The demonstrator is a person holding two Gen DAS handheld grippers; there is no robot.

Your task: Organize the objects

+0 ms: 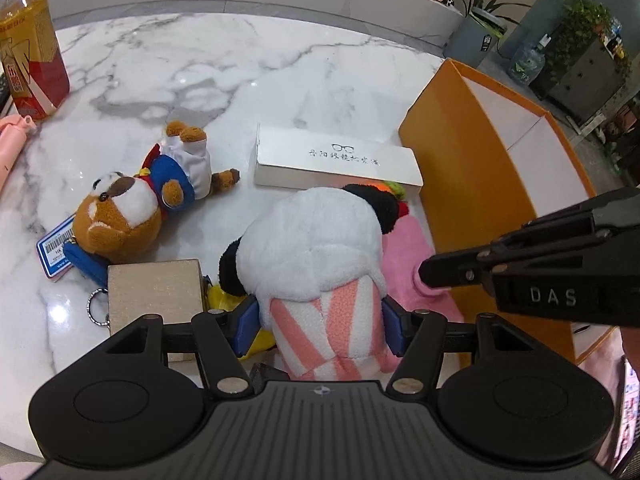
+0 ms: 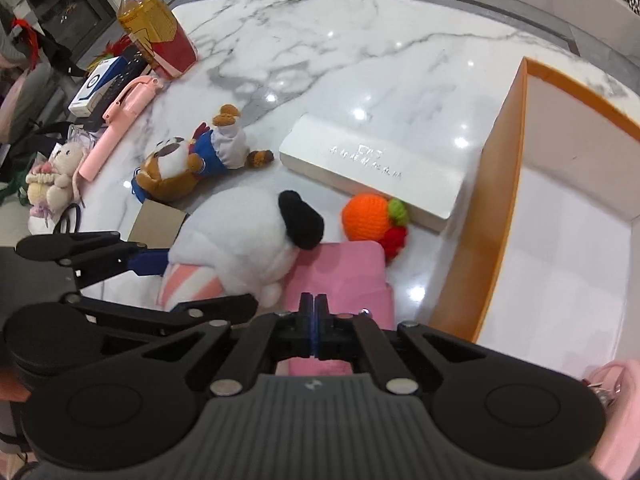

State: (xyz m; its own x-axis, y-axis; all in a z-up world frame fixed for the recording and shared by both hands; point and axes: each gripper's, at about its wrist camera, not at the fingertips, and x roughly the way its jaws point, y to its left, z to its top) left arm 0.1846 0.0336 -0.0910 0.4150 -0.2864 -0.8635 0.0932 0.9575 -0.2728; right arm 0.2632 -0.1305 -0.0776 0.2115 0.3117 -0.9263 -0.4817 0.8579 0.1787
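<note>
Table (image 1: 200, 60): your glossy, veined marble top.
Panda toy (image 1: 316, 240): fluffy plush, your pads on its striped fleece.
Dog toy (image 1: 132, 208): short plush.
Block (image 1: 154, 292): matt wood.
Long box (image 1: 336, 160): your smooth matt card.
Orange ball (image 2: 366, 216): crocheted yarn.

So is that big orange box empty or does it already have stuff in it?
Empty, as far as shows: the orange box has only bare white floor and walls inside; its nearest corner is hidden by the tool.
</note>
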